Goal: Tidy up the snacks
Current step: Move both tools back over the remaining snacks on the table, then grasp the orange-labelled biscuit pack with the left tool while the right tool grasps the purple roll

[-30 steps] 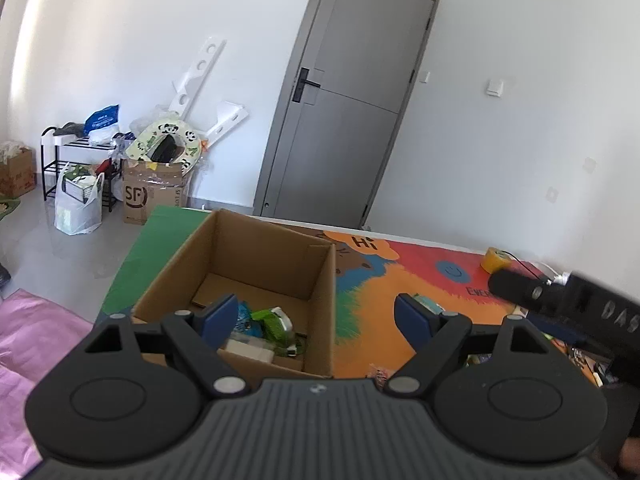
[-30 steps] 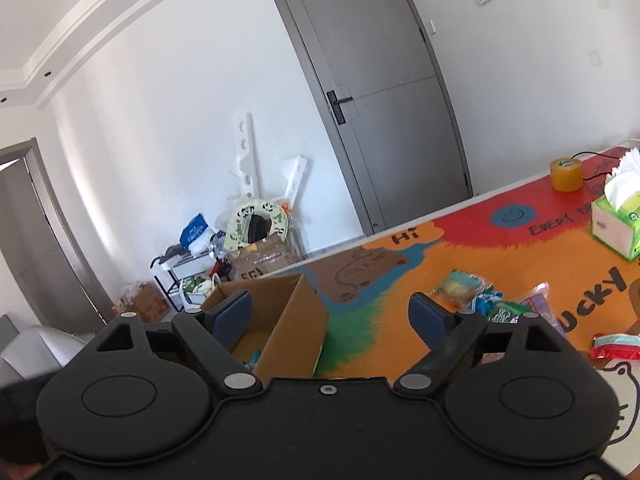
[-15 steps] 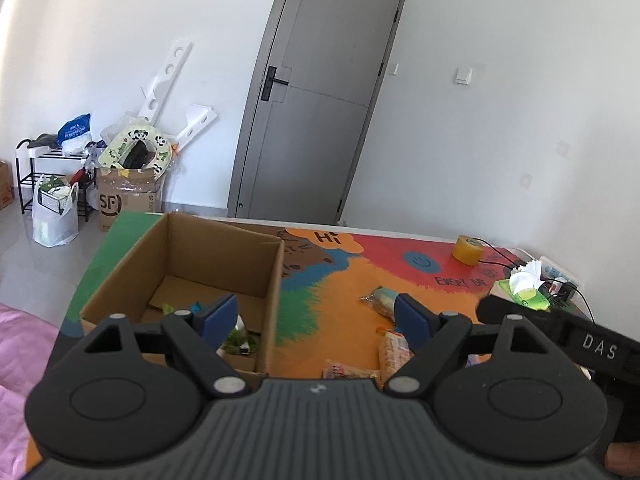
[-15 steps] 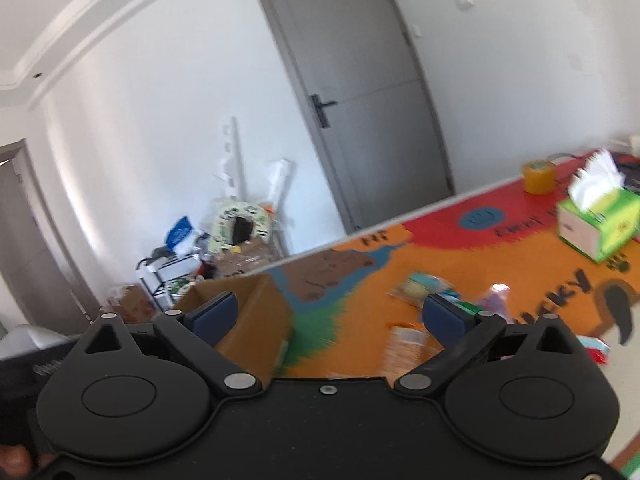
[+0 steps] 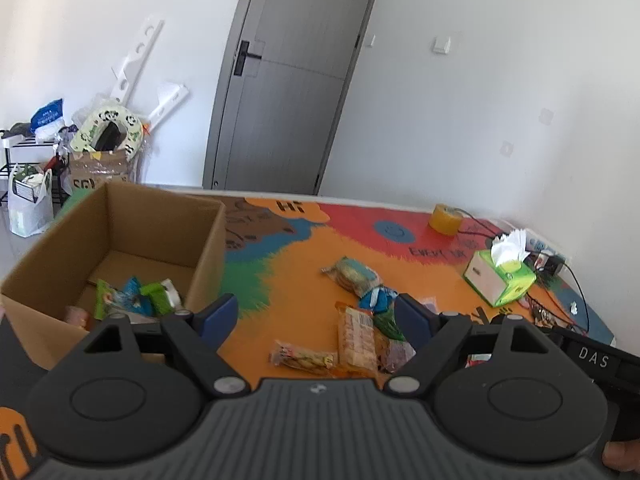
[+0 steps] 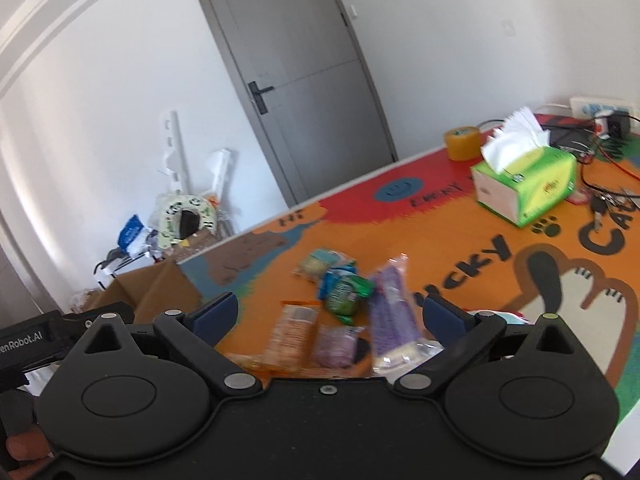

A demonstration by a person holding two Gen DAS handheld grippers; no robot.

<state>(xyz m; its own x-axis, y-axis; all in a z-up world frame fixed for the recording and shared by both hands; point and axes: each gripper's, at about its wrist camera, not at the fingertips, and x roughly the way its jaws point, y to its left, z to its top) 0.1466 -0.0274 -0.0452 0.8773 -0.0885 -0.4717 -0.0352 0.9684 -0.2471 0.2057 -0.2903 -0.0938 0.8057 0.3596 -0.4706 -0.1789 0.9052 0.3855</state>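
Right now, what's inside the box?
The box holds a few green and blue snack packets at its near end; the tool's body hides the nearest corner.

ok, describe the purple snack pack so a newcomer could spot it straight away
Start at the green tissue box on the orange mat, then come toward the camera to the snack pile between the right claw's fingers. The purple pack lies on the pile's right edge. It is the longest there, purple with a pale near end, beside a round green packet.

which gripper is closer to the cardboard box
Left. The left gripper hangs open beside the box's near right corner, its left finger at the wall. The right gripper is open over the snack pile, with the box off to its left.
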